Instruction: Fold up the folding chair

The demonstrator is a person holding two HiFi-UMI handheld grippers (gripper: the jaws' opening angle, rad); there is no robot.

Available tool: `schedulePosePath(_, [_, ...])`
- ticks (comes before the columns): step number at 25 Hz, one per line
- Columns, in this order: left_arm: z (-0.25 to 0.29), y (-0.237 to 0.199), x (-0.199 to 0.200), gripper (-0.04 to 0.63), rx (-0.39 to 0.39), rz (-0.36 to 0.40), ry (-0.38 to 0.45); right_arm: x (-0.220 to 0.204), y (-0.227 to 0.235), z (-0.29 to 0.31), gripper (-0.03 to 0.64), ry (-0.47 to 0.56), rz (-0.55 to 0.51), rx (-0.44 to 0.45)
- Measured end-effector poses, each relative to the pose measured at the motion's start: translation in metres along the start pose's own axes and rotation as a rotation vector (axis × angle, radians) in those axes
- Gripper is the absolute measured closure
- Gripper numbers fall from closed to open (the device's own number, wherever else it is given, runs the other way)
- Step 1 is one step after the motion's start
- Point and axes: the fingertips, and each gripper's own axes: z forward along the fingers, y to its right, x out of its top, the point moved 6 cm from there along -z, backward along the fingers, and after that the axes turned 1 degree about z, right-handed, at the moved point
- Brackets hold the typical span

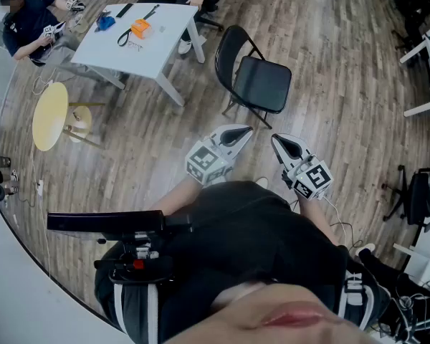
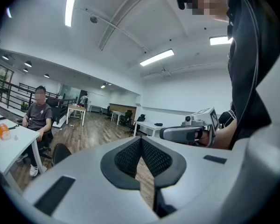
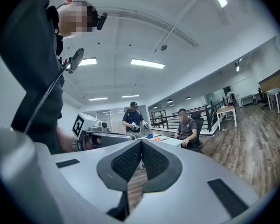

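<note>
Down on the brown wooden floor (image 1: 344, 84), in the head view, the folding chair (image 1: 254, 81) is standing open. It is showing a thin black metal frame, a flat dark seat and a rounded back. It is sitting a little ahead of both tongs and is not touching them. The left tongs (image 1: 236, 132) and the right tongs (image 1: 282, 143) are pointing toward it, side by side. Each is wearing a smooth grey shell and a white cube with black squares. A white bench (image 1: 161, 52) with slanted legs is standing past the chair.

Looking through the left gripper view, the bumpy black pads (image 2: 128, 157) are pressing together with nothing between them. These tongs are pointing almost level, dipping just a little. The chair's round back is peeking in at the lower left.

Looking through the right gripper view, its pads (image 3: 154, 160) are pinching tight too and are holding nothing. These tongs are pointing level across the room.
</note>
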Motion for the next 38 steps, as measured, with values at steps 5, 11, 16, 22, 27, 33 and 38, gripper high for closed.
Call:
schedulePosePath(5, [0.002, 0.003, -0.001, 0.591, 0.005, -0.008, -0.003, -0.001, 0.001, -0.002, 0.607, -0.003, 0.002, 0.002])
schedulePosePath(11, [0.001, 0.004, -0.001, 0.591, 0.006, -0.023, -0.008, -0.001, 0.002, -0.002, 0.606, 0.016, 0.012, 0.003])
schedulePosePath(16, [0.001, 0.006, 0.000, 0.591, -0.020, -0.027, 0.006, 0.000, 0.001, -0.003, 0.606, 0.040, 0.018, 0.003])
schedulePosePath(22, [0.000, 0.005, -0.003, 0.591, -0.013, -0.026, -0.003, -0.001, -0.001, -0.004, 0.607, 0.044, -0.003, 0.022])
schedulePosePath(27, [0.008, 0.021, -0.005, 0.591, -0.008, -0.009, -0.013, -0.004, 0.003, -0.020, 0.607, 0.049, -0.001, 0.036])
schedulePosePath(33, [0.018, 0.032, -0.006, 0.591, -0.003, -0.005, -0.026, -0.003, 0.005, -0.028, 0.607, 0.050, -0.012, 0.073])
schedulePosePath(38, [0.031, 0.042, -0.007, 0.591, 0.016, 0.007, -0.038, -0.004, 0.013, -0.040, 0.607, 0.046, -0.013, 0.099])
